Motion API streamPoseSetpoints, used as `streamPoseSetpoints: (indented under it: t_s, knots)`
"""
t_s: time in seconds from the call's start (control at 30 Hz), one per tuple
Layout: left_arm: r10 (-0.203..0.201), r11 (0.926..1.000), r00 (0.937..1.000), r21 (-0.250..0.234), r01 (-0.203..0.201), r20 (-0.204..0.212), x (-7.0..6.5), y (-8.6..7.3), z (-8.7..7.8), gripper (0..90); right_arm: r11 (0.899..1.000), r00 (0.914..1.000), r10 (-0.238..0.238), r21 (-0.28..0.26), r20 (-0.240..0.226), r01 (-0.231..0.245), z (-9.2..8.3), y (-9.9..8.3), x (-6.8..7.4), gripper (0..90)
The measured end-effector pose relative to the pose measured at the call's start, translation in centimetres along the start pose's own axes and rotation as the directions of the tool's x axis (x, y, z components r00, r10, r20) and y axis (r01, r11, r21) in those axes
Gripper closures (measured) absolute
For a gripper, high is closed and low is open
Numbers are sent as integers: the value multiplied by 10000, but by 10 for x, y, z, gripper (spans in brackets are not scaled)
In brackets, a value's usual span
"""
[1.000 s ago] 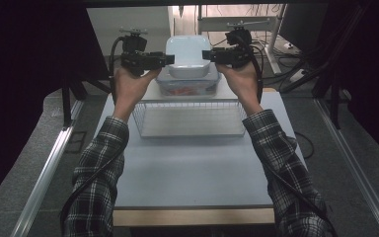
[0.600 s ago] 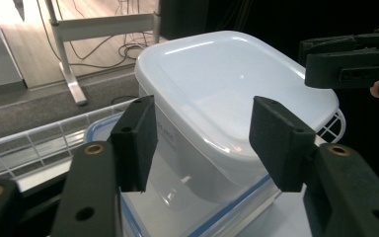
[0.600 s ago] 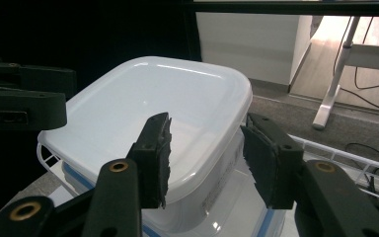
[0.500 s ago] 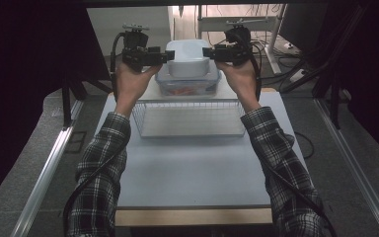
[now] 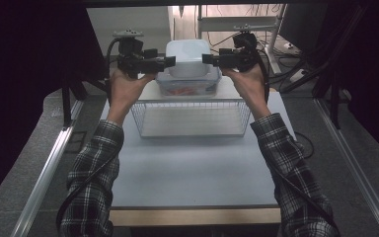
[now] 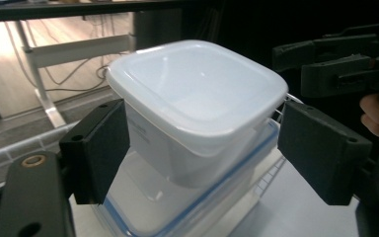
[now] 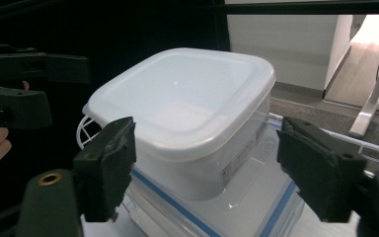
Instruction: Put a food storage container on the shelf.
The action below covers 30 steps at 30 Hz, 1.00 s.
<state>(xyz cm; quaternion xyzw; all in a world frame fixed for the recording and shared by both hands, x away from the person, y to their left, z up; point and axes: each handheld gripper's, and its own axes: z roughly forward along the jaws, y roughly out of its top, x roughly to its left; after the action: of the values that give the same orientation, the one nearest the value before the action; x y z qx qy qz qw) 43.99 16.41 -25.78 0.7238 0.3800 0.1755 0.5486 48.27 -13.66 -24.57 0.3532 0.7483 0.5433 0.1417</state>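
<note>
A white lidded tub (image 5: 187,57) stands on a clear container with a blue-edged lid (image 5: 187,88) at the table's far side. My left gripper (image 5: 169,61) points at the tub from the left and my right gripper (image 5: 208,59) from the right. In the left gripper view the tub (image 6: 197,98) sits between the pads (image 6: 98,148) of the left gripper (image 6: 209,148), with a gap on each side. The right gripper (image 7: 212,168) likewise straddles the tub (image 7: 182,103) without touching. Both pairs of jaws have just been opening and stand open.
A wire basket (image 5: 192,118) stands just in front of the stacked containers. Something red-orange lies inside the clear container. The pale tabletop (image 5: 187,173) stretches toward me. Cables and a desk frame (image 5: 237,24) lie beyond the table.
Both grippers' jaws stand wider apart than before and no longer press the white tub. The hands have hardly shifted, and the tub stays on the clear container.
</note>
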Motion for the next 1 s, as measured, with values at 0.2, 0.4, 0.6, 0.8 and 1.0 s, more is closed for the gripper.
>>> streamPoseSetpoints:
  t_s: [0.2, 0.4, 0.6, 0.8, 1.0]
  knots:
    - [387, 9992, 9974, -161, -378, 614, -6, -13, -6, 155, 9995, 9993, -308, 85, -231, 310, -4, -9, 1, 131]
    - [653, 9979, 9919, -107, -645, 1087, -9, -22, -12, 121, 9984, 9978, -538, 130, -378, 543, -10, -19, 4, 100]
    - [774, 9968, 9890, 96, -792, 1259, -11, -40, -14, 97, 9959, 9946, -881, 174, -554, 892, -18, -36, 8, 85]
    - [1070, 9939, 9846, 102, -1095, 1381, -15, -57, -14, 69, 9916, 9904, -1241, 304, -605, 1261, -22, -52, 12, 73]
    - [1242, 9919, 9803, 88, -1270, 1538, -19, -71, -15, 49, 9898, 9883, -1337, 397, -735, 1369, -25, -68, 13, 62]
